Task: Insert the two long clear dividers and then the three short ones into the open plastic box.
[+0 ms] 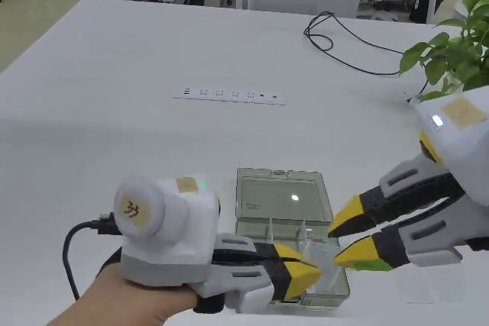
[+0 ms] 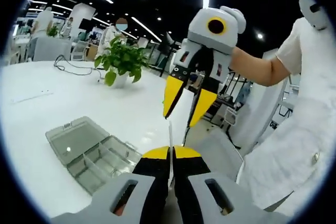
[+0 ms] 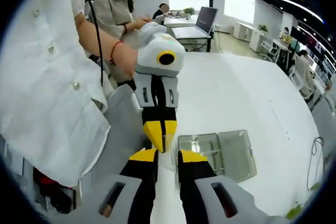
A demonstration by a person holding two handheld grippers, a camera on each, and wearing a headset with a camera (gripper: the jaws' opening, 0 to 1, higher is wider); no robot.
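Two fingers of your left gripper (image 1: 304, 267) are clenched on a thin clear divider (image 2: 169, 135), held close by the near side of the open plastic box (image 1: 246, 227), and the fingers of your right gripper (image 1: 334, 243) stand spread just beside it, grasping nothing. If they bump the divider, I think it may twist or slip and miss its slot. Left of the box the surface (image 1: 153, 135) is free, but its near edge is close.

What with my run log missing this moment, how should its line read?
left gripper: shut on clear divider | right gripper: open | plastic box: lid open
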